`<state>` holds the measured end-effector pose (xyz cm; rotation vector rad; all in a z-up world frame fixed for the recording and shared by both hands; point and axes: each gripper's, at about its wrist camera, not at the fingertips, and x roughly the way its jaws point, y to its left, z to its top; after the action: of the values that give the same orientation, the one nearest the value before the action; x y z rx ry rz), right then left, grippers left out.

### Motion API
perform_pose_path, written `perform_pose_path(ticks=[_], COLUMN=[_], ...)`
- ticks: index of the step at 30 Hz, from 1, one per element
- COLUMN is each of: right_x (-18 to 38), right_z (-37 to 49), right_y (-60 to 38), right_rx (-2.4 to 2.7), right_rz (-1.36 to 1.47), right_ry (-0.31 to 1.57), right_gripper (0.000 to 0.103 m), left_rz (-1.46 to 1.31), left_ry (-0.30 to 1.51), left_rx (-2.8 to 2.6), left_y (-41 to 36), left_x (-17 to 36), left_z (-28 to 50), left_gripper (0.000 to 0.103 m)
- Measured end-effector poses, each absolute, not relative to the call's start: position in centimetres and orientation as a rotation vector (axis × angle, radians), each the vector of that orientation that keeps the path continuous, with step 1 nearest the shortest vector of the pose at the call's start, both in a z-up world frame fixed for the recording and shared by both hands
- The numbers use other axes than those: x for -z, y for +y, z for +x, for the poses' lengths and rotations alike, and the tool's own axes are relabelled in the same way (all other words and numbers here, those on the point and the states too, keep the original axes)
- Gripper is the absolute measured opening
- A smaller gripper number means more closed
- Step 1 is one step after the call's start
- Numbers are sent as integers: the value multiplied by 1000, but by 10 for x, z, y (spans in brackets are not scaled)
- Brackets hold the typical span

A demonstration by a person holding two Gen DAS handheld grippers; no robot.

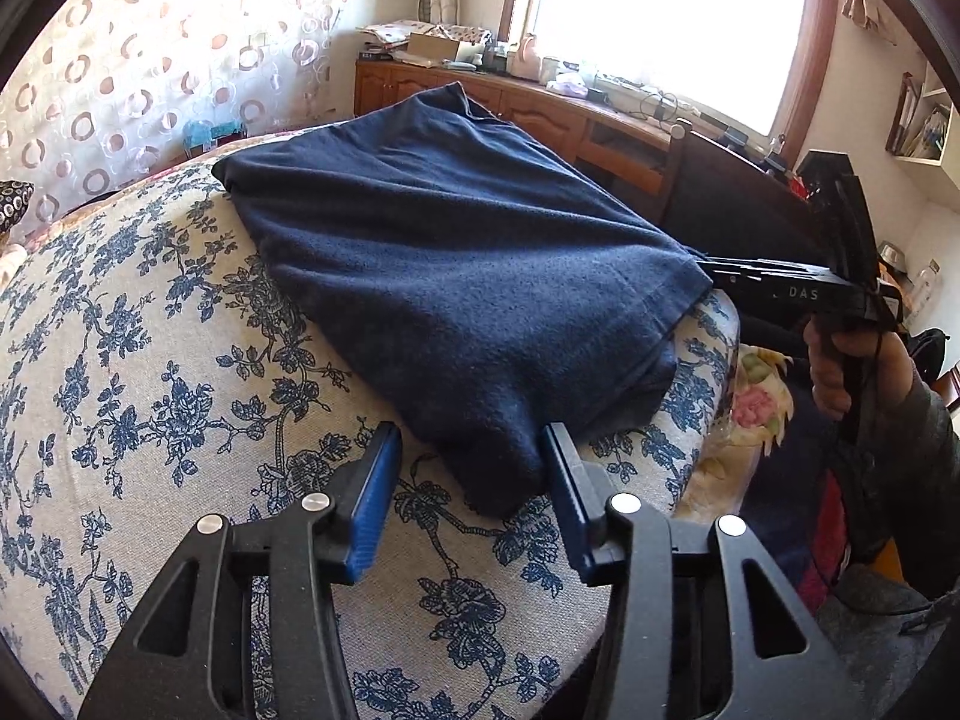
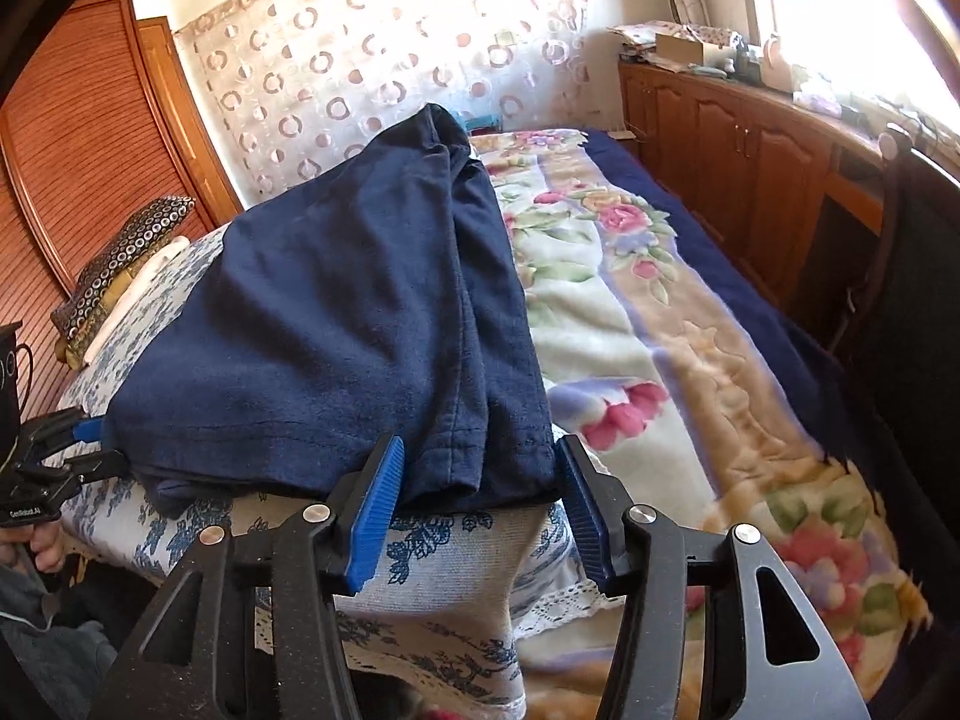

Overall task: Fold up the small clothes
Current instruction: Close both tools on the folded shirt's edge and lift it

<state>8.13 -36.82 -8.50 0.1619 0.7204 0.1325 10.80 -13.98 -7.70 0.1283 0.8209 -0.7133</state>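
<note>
A dark navy garment (image 1: 456, 264) lies folded on a blue-flowered white cushion (image 1: 150, 396). My left gripper (image 1: 474, 450) is open, its blue pads on either side of the garment's near corner. In the right wrist view the same garment (image 2: 348, 324) lies on the cushion (image 2: 456, 558), and my right gripper (image 2: 480, 468) is open with its pads straddling the garment's near hem. The right gripper also shows in the left wrist view (image 1: 714, 273) at the garment's right corner. The left gripper shows in the right wrist view (image 2: 99, 444) at the garment's left corner.
A flowered blanket (image 2: 660, 360) covers the bed to the right of the cushion. A wooden cabinet (image 2: 738, 138) with clutter runs under the bright window. A dark chair (image 1: 732, 192) stands beyond the garment. A patterned pillow (image 2: 120, 252) lies at left by the wooden wardrobe (image 2: 78, 138).
</note>
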Motion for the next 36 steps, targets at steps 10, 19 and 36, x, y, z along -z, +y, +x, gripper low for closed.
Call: perform_pose_path(ticks=[10, 19, 36], right_x=[83, 88, 5], right_z=[73, 79, 115], right_y=[-365, -365, -370], right_rx=[-125, -163, -250], right_rz=[125, 133, 71], right_ry=[686, 706, 459], right_gripper=[36, 13, 10], left_rz=[135, 138, 6], left_ry=[808, 796, 667], left_rx=[711, 712, 736], left_y=[-142, -144, -126], left_x=[78, 78, -12], left_z=[106, 107, 177], left_gripper=[43, 27, 9])
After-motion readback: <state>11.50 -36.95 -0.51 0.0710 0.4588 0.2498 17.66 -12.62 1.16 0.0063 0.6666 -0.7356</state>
